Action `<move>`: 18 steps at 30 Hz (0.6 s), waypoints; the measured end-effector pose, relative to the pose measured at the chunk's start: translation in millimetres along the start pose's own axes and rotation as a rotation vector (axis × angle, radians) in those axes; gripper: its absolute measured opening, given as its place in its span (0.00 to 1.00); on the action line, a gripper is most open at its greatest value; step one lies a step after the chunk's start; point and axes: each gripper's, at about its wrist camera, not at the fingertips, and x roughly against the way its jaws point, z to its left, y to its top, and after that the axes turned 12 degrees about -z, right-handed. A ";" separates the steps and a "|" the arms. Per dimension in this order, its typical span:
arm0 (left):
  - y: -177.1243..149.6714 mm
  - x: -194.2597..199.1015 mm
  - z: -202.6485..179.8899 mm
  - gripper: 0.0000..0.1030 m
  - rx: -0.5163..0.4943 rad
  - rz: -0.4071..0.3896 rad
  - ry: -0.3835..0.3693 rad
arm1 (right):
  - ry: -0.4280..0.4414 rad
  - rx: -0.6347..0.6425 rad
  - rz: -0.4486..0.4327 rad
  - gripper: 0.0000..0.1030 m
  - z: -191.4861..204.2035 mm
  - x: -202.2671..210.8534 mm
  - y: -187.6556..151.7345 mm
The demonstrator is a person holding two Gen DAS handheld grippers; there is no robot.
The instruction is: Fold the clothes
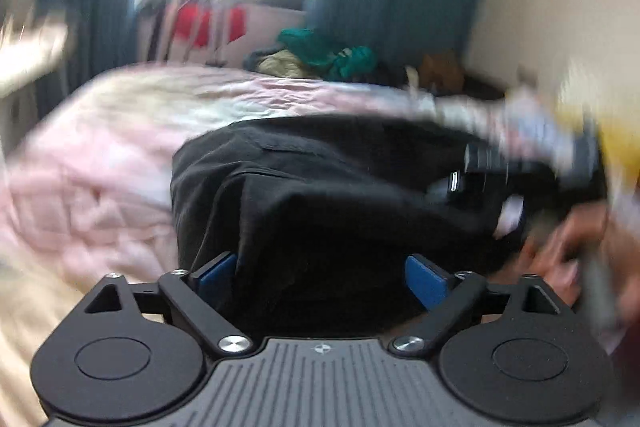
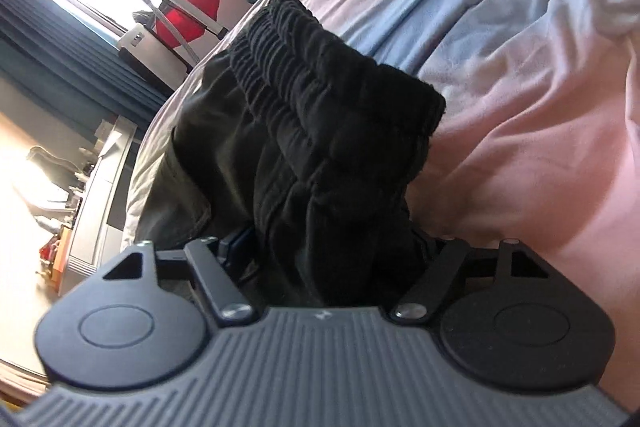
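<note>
Fingers of both grippers stood spread, with black cloth lying between them. On the left gripper [image 1: 320, 273] the blue pads [image 1: 218, 273] were wide apart, and the dark fabric ran through the gap without either pad visibly pressing it. On the right gripper [image 2: 326, 259] the pads were mostly buried under cloth; whether they bit into it could not be told.

Largest in view was the bed [image 2: 520, 107], covered by a rumpled pink and pale-blue quilt. On it, near both grippers, lay the black trousers [image 2: 312, 131], bunched into a thick bundle with the gathered elastic waistband [image 2: 288, 39] at the far end. A heap of green and yellow clothes [image 1: 332, 57] sat at the far edge.

Judging by the bundle, a fold looked partly made. Next would probably come a firm pinch on the near edge, then carrying it over toward the waistband.
</note>
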 end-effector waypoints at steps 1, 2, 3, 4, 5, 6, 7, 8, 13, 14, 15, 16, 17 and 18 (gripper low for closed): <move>4.1 2.1 10.0 0.96 0.089 -0.009 -0.006 | -0.002 -0.001 -0.001 0.74 0.5 0.2 -0.7; 7.9 1.7 20.4 0.97 0.163 -0.022 0.001 | -0.005 -0.002 -0.003 0.74 0.8 0.0 -1.7; 10.9 -1.9 31.1 0.99 0.220 -0.034 0.021 | -0.009 -0.002 -0.006 0.74 0.8 -0.5 -3.1; 13.9 -5.5 41.7 0.99 0.277 -0.045 0.040 | -0.013 0.001 -0.009 0.74 2.2 -1.5 -4.6; 16.9 -10.1 52.6 0.99 0.333 -0.053 0.061 | -0.017 0.006 -0.013 0.74 5.7 -4.3 -6.2; 19.8 -18.7 64.8 0.99 0.389 -0.048 0.085 | -0.021 0.008 -0.016 0.74 8.3 -6.9 -6.7; 22.6 -28.1 77.1 0.99 0.445 -0.039 0.111 | -0.023 0.006 -0.017 0.74 9.5 -8.5 -6.8; 24.9 -40.6 89.8 0.99 0.497 -0.014 0.141 | -0.026 0.004 -0.019 0.74 10.8 -10.1 -6.8; 21.7 -99.5 142.3 0.97 0.614 0.121 0.179 | -0.029 -0.011 -0.018 0.74 8.7 -10.3 -4.8; 18.1 -108.4 150.3 0.97 0.638 0.142 0.168 | -0.029 -0.012 -0.018 0.75 8.3 -10.7 -4.8; 15.6 -110.1 153.4 0.97 0.656 0.132 0.150 | -0.029 -0.010 -0.020 0.75 8.3 -11.5 -5.0; 13.2 -111.8 156.5 0.97 0.674 0.123 0.132 | -0.028 -0.007 -0.023 0.75 8.5 -12.6 -5.5; 11.2 -113.4 159.0 0.97 0.691 0.115 0.109 | -0.030 -0.006 -0.025 0.75 9.5 -13.5 -5.7; 11.5 -115.3 159.2 0.96 0.706 0.118 0.060 | -0.033 -0.007 -0.028 0.75 11.1 -14.2 -5.8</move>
